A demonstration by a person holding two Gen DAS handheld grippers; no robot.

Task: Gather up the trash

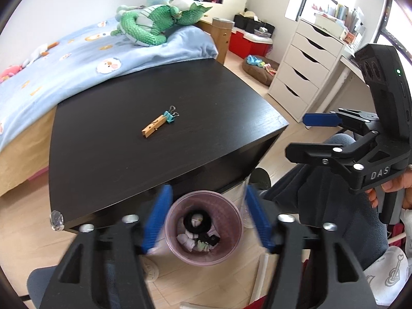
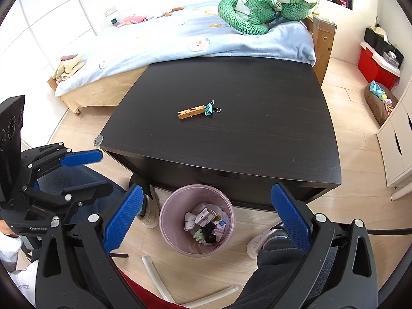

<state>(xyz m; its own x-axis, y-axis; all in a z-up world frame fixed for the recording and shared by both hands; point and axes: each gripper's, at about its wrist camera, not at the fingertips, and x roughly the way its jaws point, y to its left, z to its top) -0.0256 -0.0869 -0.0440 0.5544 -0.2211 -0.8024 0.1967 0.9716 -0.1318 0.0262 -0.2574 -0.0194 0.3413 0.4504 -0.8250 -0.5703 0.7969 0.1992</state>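
A pink trash bin (image 1: pixel 170 228) stands on the floor in front of the black table (image 1: pixel 108 159); it also shows in the right wrist view (image 2: pixel 168 228). It holds crumpled paper, a small box and dark bits, and a black ring (image 1: pixel 197 222) seems to hang over its mouth. My left gripper (image 1: pixel 208 219) is open and empty, right above the bin. My right gripper (image 2: pixel 207 219) is open and empty above the bin, and shows at the right in the left wrist view (image 1: pixel 303 135). A wooden clothespin (image 2: pixel 191 112) and a teal binder clip (image 2: pixel 209 109) lie together mid-table.
A bed with a blue blanket (image 2: pixel 180 36) and a green plush dragon (image 2: pixel 257 10) lies behind the table. White drawers (image 1: pixel 303 69) and a red box (image 1: pixel 247 43) stand to the right. White tubes (image 2: pixel 157 273) lie on the floor by my shoes (image 2: pixel 267 239).
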